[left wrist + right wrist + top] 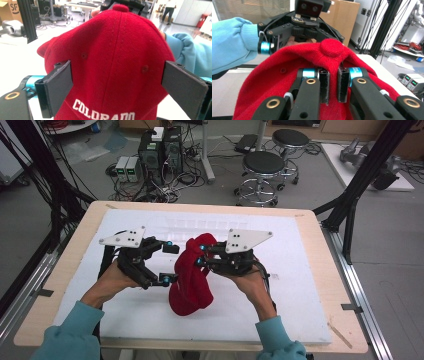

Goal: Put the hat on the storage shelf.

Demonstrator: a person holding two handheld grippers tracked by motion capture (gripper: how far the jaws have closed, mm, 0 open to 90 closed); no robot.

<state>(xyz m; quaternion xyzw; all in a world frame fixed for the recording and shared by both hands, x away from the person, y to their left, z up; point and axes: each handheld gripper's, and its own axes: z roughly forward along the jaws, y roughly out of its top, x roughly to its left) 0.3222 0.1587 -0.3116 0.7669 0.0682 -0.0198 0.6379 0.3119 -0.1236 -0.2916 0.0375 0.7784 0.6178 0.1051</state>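
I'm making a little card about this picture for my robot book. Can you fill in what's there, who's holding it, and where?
thing: red cap with white letters COLORADO
place: above the white mat on the table
right tongs: shut, pinching the cap's cloth near its top button
left tongs: open, one jaw on each side of the cap, not squeezing it
behind table: two stools, computer boxes
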